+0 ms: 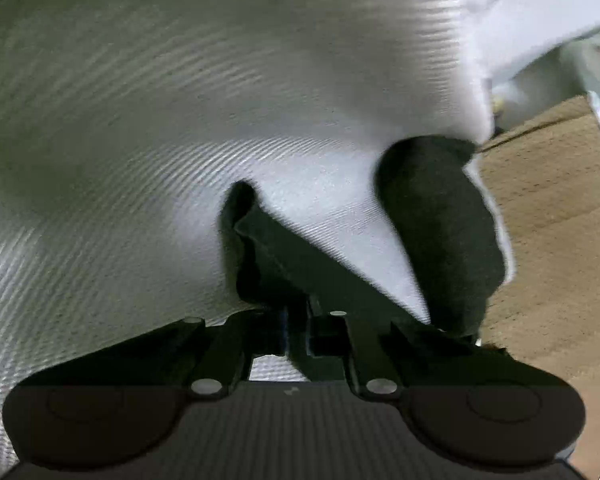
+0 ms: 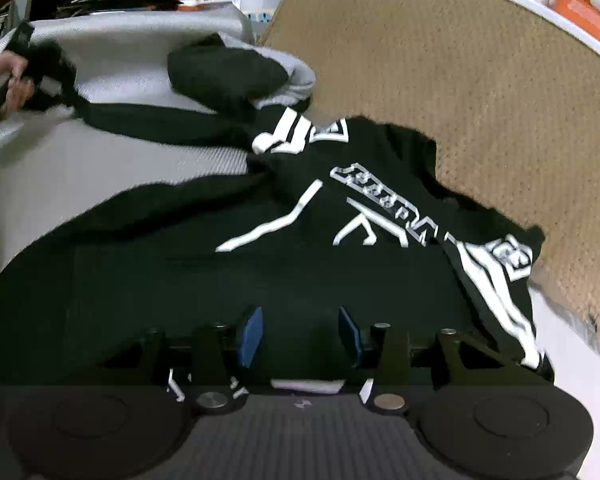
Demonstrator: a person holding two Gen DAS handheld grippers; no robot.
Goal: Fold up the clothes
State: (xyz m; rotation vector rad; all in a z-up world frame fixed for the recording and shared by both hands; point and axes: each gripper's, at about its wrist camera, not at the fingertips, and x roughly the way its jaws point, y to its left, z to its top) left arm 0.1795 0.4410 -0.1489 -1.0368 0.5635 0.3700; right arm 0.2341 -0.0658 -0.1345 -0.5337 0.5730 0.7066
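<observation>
Left gripper (image 1: 296,328) clamped on a black garment's (image 2: 300,248) sleeve; right gripper (image 2: 300,336) hovers over it, jaws apart, empty. Next, seemingly: carry sleeve inward.

You are seeing the left gripper (image 1: 296,332) with its fingertips buried in a fold of black garment (image 1: 268,264), so the pads are hiding. Motion is blurring the white textured cloth (image 1: 180,120). The right gripper's body is covering the black printed shirt's (image 2: 300,216) near hem, and its lettering is staying unreadable.
</observation>
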